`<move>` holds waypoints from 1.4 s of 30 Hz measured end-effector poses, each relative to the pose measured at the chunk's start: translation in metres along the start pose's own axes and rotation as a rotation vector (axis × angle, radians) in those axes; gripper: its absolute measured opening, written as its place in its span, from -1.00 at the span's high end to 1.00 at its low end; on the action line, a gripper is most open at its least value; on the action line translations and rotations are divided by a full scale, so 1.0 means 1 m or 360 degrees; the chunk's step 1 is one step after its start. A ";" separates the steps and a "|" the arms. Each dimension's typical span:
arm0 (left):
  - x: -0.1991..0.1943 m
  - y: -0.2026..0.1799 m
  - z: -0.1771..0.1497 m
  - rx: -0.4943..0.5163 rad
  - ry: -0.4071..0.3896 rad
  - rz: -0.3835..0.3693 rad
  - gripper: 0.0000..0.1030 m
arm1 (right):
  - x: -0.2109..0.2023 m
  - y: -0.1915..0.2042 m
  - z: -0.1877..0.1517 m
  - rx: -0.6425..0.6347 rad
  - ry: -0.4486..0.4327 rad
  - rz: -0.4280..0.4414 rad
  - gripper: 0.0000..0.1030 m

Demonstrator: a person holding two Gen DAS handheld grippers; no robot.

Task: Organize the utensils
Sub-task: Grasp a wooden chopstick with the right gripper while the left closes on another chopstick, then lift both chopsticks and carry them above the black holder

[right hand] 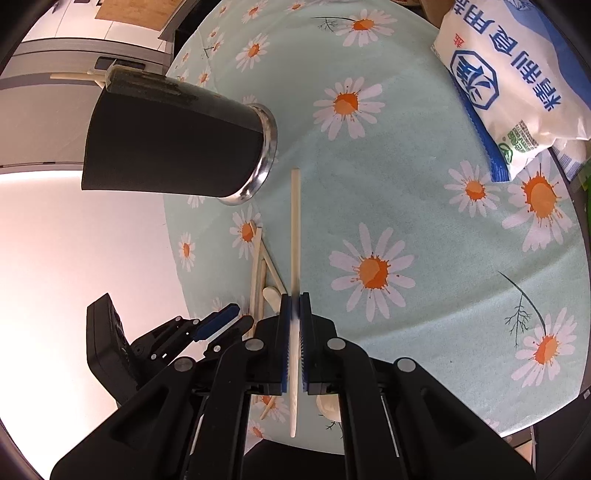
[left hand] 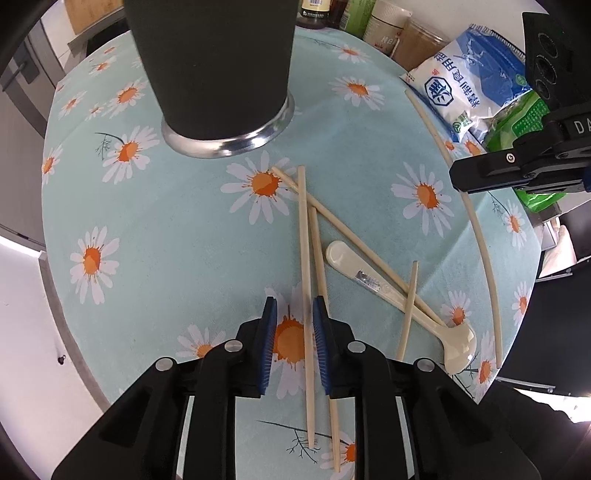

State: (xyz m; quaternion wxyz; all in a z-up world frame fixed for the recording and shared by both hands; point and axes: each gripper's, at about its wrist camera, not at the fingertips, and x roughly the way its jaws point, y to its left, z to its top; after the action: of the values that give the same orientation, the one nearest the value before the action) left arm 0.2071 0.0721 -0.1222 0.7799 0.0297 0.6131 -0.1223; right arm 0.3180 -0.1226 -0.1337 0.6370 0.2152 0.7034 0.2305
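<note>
Here a chopstick (right hand: pixel 295 236) is clamped by the right gripper (right hand: pixel 294 325); another chopstick (left hand: pixel 306 295) is straddled, ungripped, by the narrowed left gripper (left hand: pixel 294 332).

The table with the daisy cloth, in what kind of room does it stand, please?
Most likely a home kitchen or dining corner. Loose chopsticks and a pale spoon lie on the cloth by a dark utensil holder, and a salt bag with jars stands at the table's far edge.

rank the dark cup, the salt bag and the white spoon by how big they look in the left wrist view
1. dark cup, largest, though nearness to the camera inflates it
2. salt bag
3. white spoon, smallest
</note>
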 end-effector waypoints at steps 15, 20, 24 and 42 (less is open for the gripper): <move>0.014 -0.008 0.022 0.0020 0.0144 0.0081 0.90 | -0.007 -0.011 0.009 -0.0032 0.0031 0.0060 0.89; 0.016 -0.001 0.028 -0.0050 0.0148 0.0056 0.92 | -0.004 -0.004 0.013 -0.0085 0.0062 0.0060 0.89; 0.010 0.006 0.026 -0.0082 0.0104 0.0056 0.92 | -0.005 0.003 0.016 -0.0143 0.0075 0.0049 0.89; -0.068 0.001 0.001 -0.0441 -0.0293 0.0042 0.92 | -0.016 0.070 0.012 -0.0666 0.0084 0.0040 0.89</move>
State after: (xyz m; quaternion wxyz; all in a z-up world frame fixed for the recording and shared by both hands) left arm 0.1933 0.0833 -0.0568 0.8309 -0.0815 0.5497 -0.0286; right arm 0.3318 -0.0751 -0.0802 0.6464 0.0809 0.6538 0.3849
